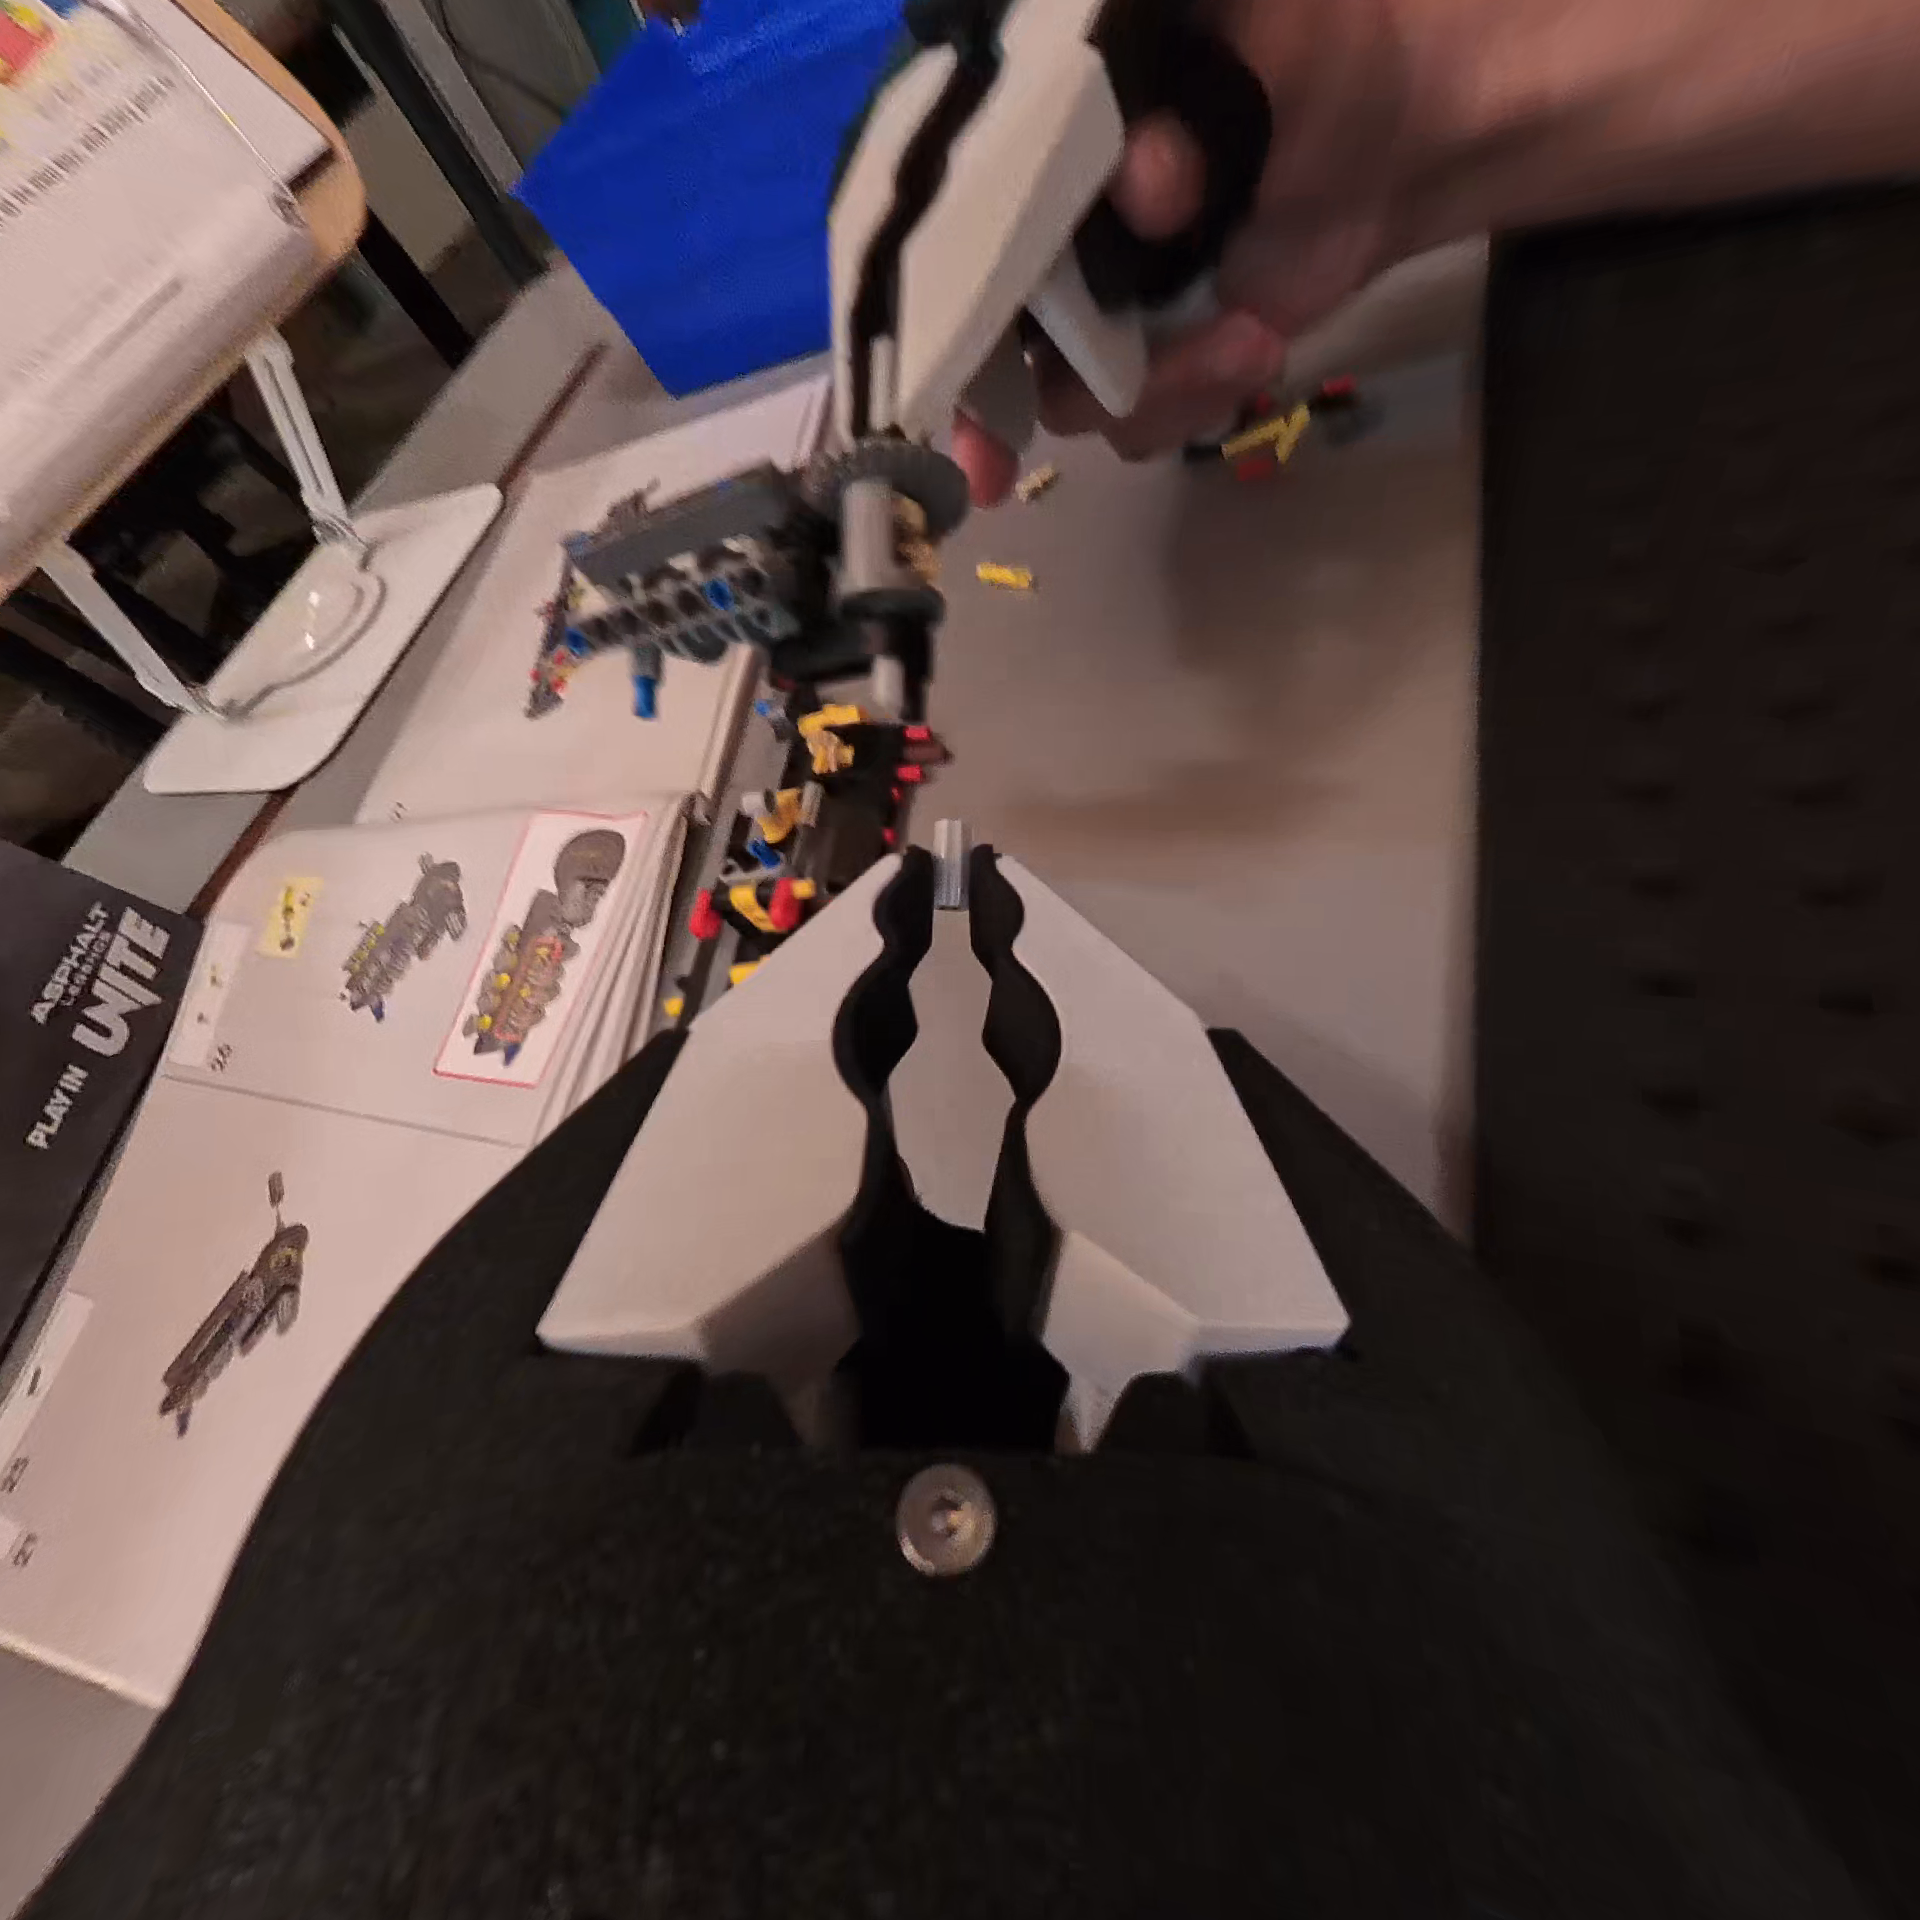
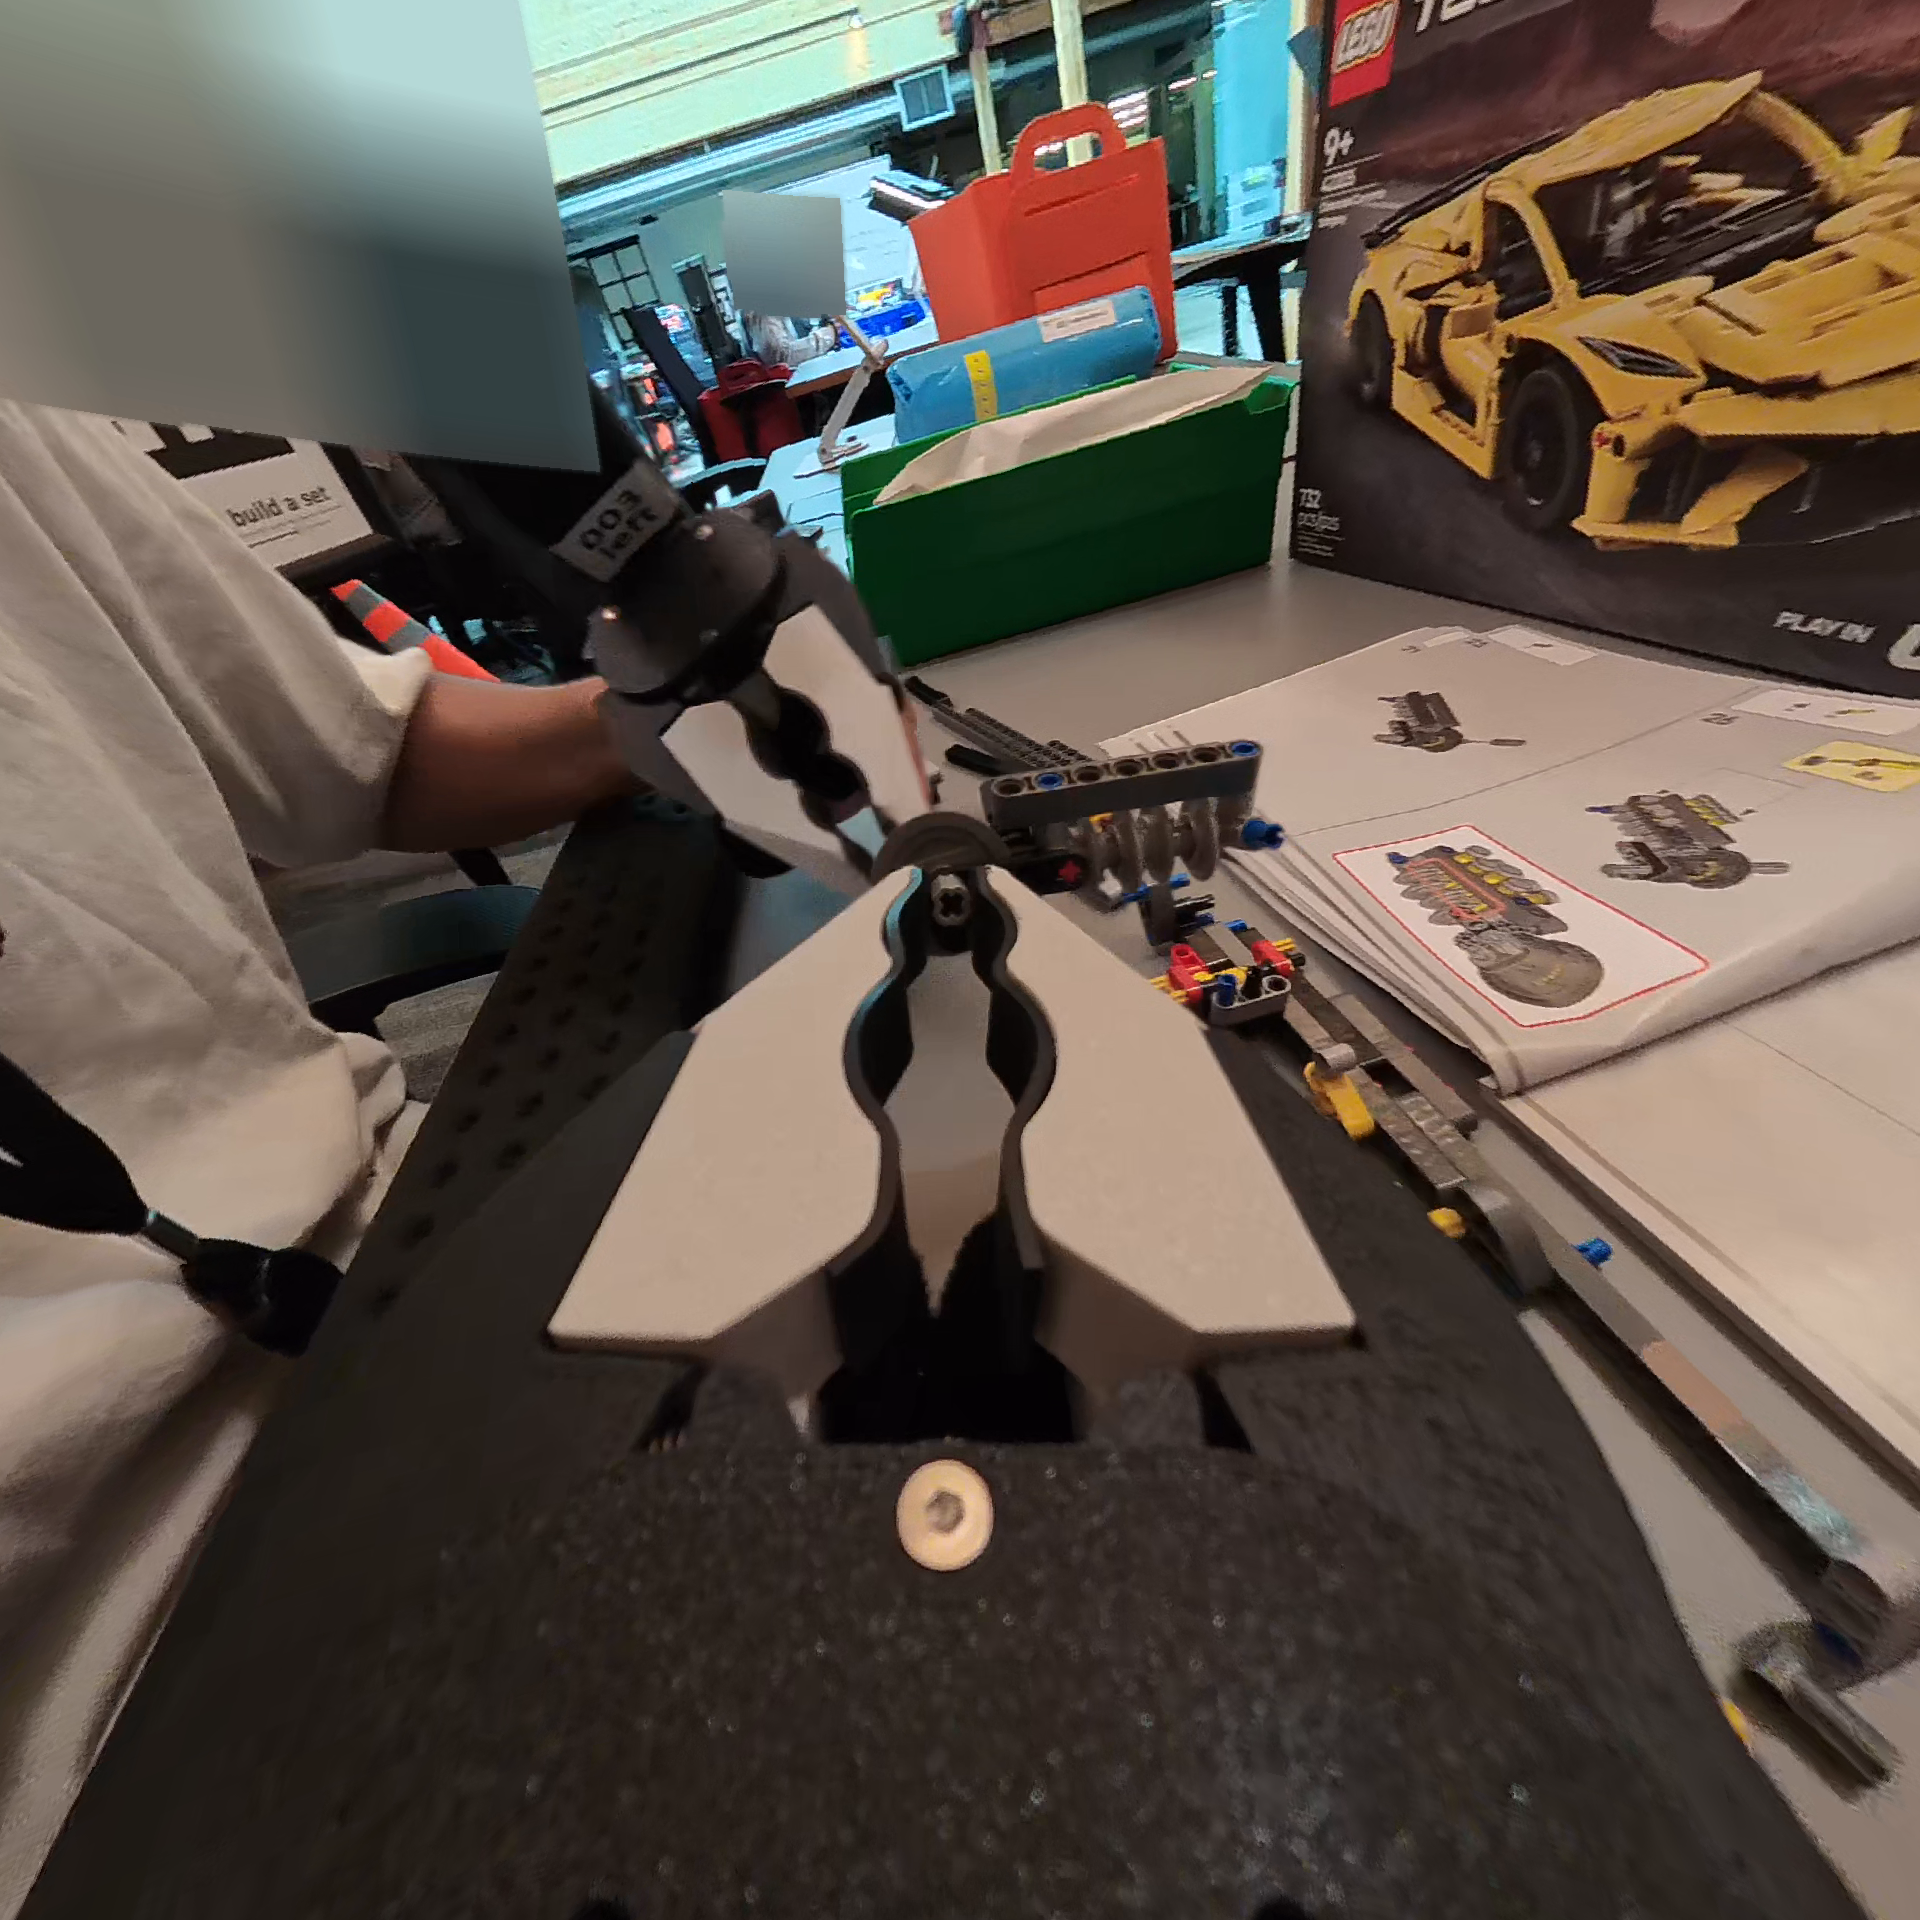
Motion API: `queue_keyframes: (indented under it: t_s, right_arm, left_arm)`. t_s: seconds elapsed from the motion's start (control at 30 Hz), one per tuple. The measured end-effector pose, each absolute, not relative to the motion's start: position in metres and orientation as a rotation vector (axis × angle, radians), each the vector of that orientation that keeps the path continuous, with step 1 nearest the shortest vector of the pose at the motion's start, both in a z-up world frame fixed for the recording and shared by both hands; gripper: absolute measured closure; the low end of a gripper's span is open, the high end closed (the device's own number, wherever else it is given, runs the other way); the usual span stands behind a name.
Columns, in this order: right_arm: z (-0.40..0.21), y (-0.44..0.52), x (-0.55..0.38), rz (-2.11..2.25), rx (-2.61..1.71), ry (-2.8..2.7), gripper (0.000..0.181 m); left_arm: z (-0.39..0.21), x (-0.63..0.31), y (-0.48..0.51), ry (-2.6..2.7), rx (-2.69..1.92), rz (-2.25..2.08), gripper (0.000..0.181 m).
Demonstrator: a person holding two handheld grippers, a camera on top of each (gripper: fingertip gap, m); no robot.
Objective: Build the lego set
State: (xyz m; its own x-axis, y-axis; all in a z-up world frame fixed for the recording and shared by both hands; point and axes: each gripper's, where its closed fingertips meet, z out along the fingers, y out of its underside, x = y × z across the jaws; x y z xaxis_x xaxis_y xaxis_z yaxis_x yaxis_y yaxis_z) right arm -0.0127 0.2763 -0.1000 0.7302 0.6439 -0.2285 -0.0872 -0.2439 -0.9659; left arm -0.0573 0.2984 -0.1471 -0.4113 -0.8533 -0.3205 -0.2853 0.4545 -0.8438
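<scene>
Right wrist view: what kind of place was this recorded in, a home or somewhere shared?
Most likely a shared workshop or makerspace, not a home. Behind the grey table the room runs on to further tables with an orange bag, a green bin and a person sitting at another desk.

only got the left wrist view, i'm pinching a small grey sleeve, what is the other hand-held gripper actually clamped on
observer: the right hand-held gripper is shut on the cross-shaped end of a black axle, seen end-on.
operator: ok, and anything past the build that i can't see from here
observer: yes, a green bin stands on the table beyond it, holding white paper and a blue roll.
</scene>
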Motion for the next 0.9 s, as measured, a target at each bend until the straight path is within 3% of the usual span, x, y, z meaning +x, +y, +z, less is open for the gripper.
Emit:
queue_keyframes:
  t_s: [0.9]
  right_arm:
    - [-0.120, 0.287, -0.023, 0.802, -1.756, -0.427, 0.175]
  left_arm:
    - [-0.154, -0.054, 0.302, 1.862, -0.985, -1.001, 0.175]
